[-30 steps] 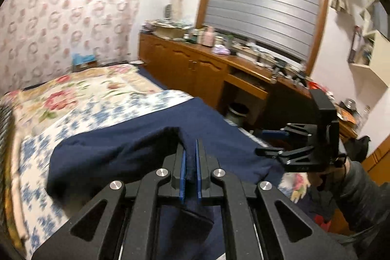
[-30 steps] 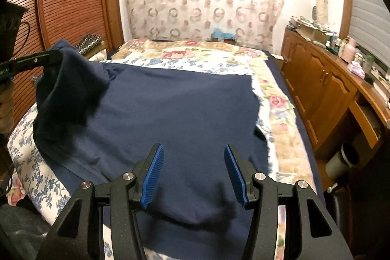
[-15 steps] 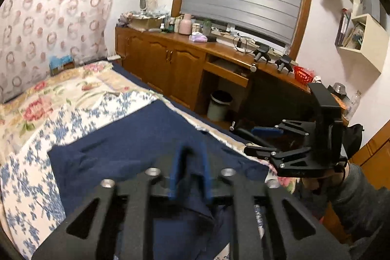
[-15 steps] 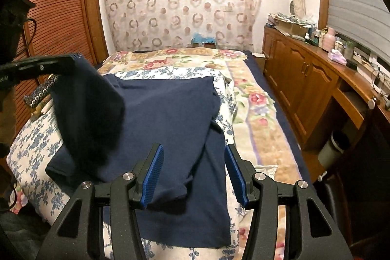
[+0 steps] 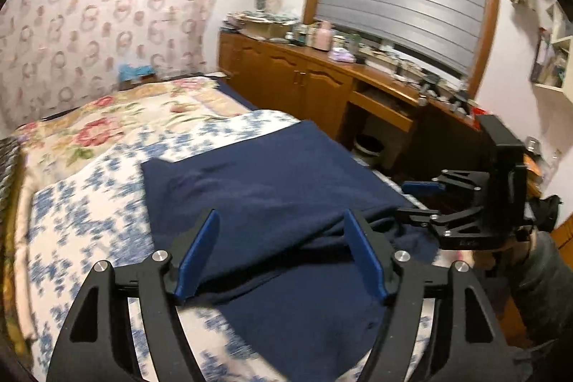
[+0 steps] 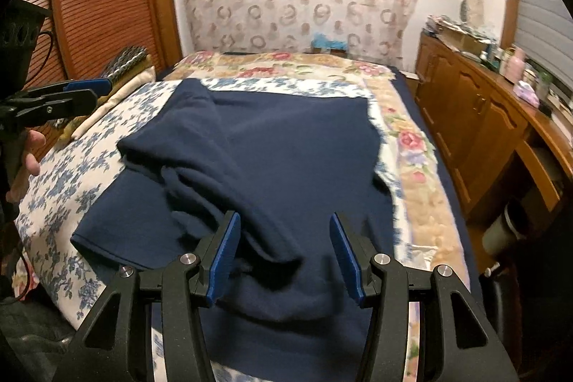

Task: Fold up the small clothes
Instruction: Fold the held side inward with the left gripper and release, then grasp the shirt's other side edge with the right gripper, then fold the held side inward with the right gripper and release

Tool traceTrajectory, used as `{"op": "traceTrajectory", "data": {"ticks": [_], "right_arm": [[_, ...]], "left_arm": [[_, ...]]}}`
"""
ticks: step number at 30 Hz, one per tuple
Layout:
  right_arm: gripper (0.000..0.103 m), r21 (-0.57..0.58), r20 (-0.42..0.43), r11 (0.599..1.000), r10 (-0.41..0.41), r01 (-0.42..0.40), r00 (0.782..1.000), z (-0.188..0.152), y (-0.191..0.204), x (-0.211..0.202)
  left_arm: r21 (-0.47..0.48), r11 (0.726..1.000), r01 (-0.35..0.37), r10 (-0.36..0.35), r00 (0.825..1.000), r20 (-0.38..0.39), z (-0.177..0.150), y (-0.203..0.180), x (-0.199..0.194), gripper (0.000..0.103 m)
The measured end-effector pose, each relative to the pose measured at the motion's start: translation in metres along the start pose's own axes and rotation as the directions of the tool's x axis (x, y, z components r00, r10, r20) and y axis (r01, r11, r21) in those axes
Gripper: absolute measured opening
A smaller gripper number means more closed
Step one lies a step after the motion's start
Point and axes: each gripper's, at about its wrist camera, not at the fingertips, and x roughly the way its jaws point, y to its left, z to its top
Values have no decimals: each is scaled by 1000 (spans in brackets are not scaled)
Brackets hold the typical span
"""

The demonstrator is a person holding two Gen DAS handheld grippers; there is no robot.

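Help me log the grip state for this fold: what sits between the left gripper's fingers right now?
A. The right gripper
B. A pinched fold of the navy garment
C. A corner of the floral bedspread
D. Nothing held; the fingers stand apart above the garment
D: the left gripper shows its blue fingers spread wide, having just been opening, and the navy garment lies loose on the bed below, unpinched.

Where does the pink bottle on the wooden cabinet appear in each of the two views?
Left wrist view: the pink bottle stands on the wooden cabinet, upper middle, just below the grey shutter.
Right wrist view: the pink bottle is at the far right edge, on the same cabinet.
Shared landmark: the dark blue garment on the bed, in the middle of both views.
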Motion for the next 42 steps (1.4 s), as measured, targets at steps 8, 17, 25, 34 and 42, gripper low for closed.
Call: {"op": "traceTrajectory", "data": {"ticks": [8,17,25,34,42], "right_arm": [[54,-55,-1,997,51,-51,999,12,4,8],[54,-123,-84,991,38,-49,996,14,2,30],[51,-134,-135,989,41,-60,990,25,-13,39],[9,-128,-72,981,135,-144,988,26,-13,10],[9,-82,32,990,118,-115,993,21,-33,-51]], "left_arm": [[-57,995,-82,82,997,-5,-25,30,-12,73],[-92,987,-132,131,991,-16,-48,47,-18,73],[-105,986,-130,129,992,-12,-56,48,-20,73],[-113,986,-123,122,992,-17,-57,47,-18,73],[-110,987,-120,120,993,-4,-55,43,-22,73]]}}
